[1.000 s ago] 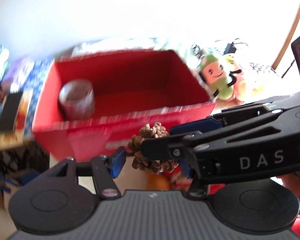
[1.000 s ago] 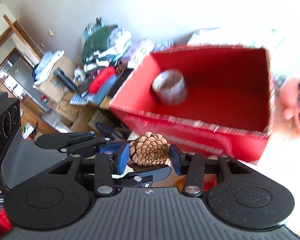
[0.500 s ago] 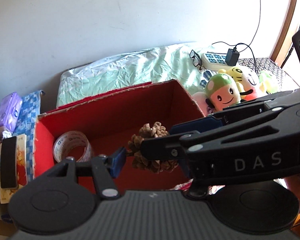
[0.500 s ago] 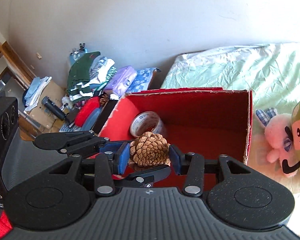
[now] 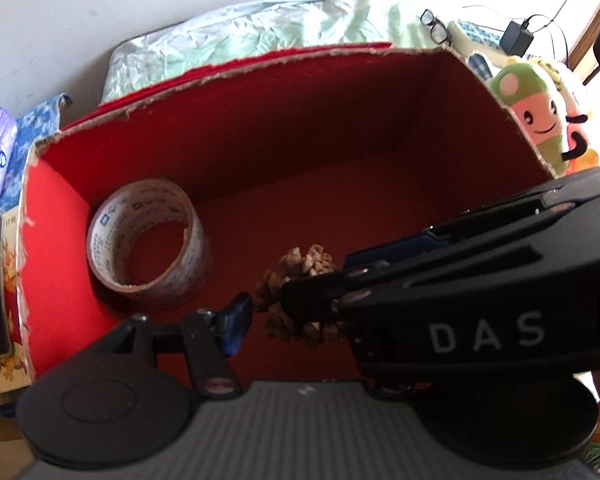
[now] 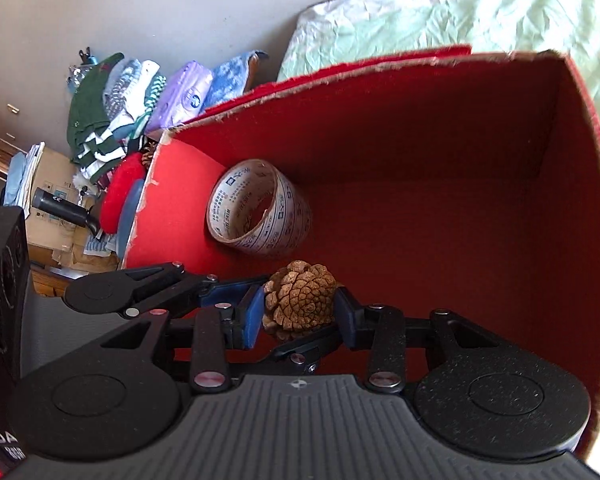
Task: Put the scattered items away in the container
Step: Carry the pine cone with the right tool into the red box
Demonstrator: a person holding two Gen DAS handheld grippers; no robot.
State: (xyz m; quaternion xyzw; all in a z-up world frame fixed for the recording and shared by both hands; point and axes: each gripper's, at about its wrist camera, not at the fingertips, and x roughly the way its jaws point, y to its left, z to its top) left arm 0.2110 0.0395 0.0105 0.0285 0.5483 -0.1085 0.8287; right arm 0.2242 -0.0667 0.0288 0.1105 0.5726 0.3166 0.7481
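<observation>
Pinecone (image 6: 300,300) is pinched between the right gripper's (image 6: 300,312) pads, held inside the red box (image 6: 440,92), near the tape roll (image 6: 256,216) by its left wall. The left gripper's (image 5: 296,312) spread cannot be told.

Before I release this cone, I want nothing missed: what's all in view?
box: one, red, before both claws
tape roll: one, pale printed, inside box by its left wall
pine cone: one, brown, over box floor, in right claw
plush toys: at least two, green-pink and yellow, right of box
sheet: one, pale green, behind box
clothes pile: one, green and white, left of box
right claw: one, black with blue pads, shut on pine cone
left claw: one, black with blue pads, beside cone; grip unclear
</observation>
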